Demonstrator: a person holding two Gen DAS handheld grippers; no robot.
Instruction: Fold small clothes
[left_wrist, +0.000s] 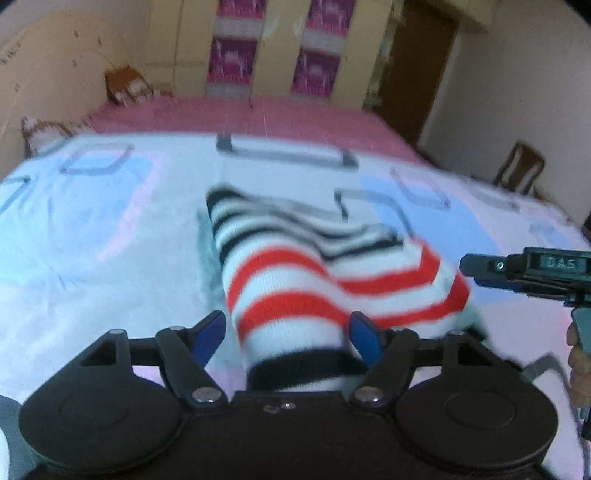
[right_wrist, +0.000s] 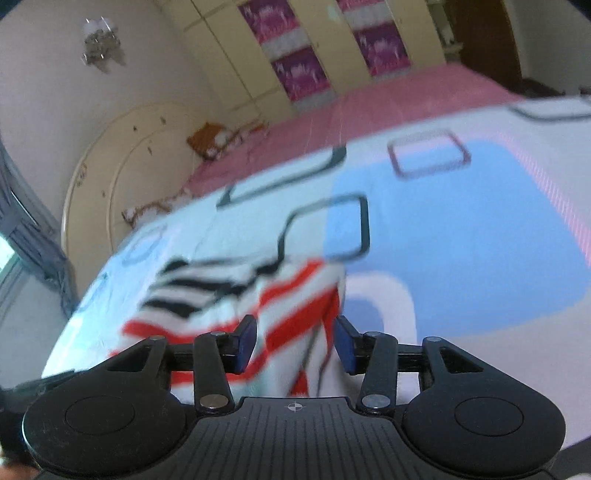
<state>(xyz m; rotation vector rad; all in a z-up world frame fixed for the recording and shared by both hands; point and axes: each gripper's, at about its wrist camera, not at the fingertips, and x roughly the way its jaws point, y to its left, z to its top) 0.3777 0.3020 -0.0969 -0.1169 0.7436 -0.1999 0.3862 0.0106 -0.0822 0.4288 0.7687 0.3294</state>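
Observation:
A small knitted garment (left_wrist: 295, 284) with red, white and black stripes lies bunched on the bed. In the left wrist view its black-trimmed end passes between my left gripper's (left_wrist: 288, 332) blue fingers (left_wrist: 208, 338), which stand wide apart around it. My right gripper shows at the right edge of that view (left_wrist: 476, 264), beside the garment's red-striped corner. In the right wrist view the garment (right_wrist: 229, 302) lies just ahead, and a red-striped fold hangs between my right gripper's (right_wrist: 295, 339) blue fingers (right_wrist: 345, 343), which are apart. Both views are blurred.
The bed carries a white sheet (left_wrist: 92, 240) with blue patches and grey rectangle outlines, over a pink cover (left_wrist: 240, 118). A round headboard (right_wrist: 110, 177) and pillows (left_wrist: 127, 86) are at the far left. Wardrobes (left_wrist: 273, 48) stand behind. A chair (left_wrist: 521, 168) is at the right.

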